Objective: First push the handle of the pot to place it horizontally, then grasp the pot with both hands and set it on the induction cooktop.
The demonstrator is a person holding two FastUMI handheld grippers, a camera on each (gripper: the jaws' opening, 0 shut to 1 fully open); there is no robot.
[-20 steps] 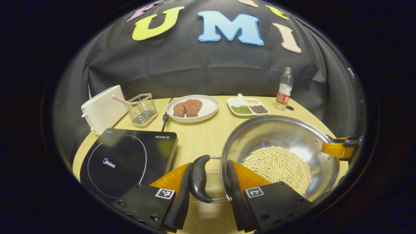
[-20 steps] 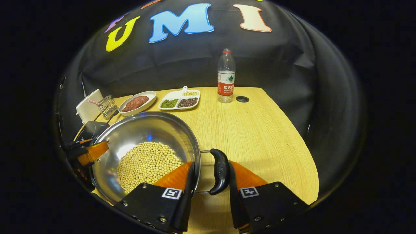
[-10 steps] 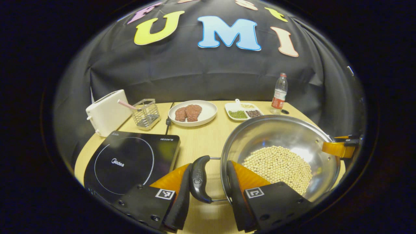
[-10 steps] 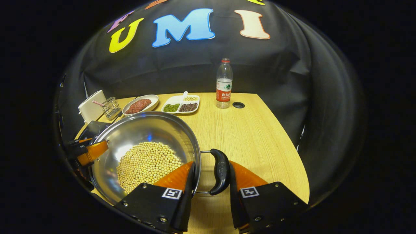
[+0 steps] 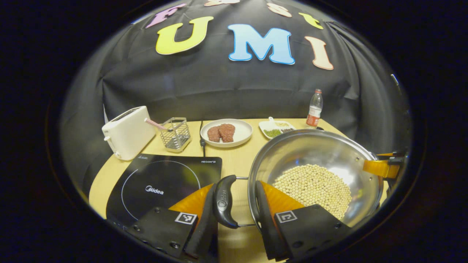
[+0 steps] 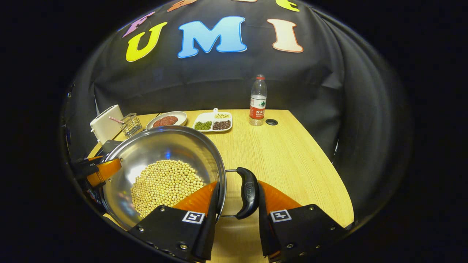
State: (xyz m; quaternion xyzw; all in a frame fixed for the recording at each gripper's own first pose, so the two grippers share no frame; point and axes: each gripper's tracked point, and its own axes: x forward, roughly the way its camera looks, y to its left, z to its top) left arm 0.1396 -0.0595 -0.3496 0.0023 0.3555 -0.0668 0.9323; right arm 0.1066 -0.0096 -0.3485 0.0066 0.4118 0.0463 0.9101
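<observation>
Through the left gripper view, my left gripper (image 5: 237, 204) has its jaws holding 1 pot handle (image 5: 223, 201), with the induction cooktop (image 5: 161, 186) just beside it. Through the right gripper view, my right gripper (image 6: 236, 199) clamps the other handle (image 6: 248, 193) of the pot (image 6: 164, 160), above the desk (image 6: 292, 157).

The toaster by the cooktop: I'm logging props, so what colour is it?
White. The toaster shows best in the left gripper view.
</observation>
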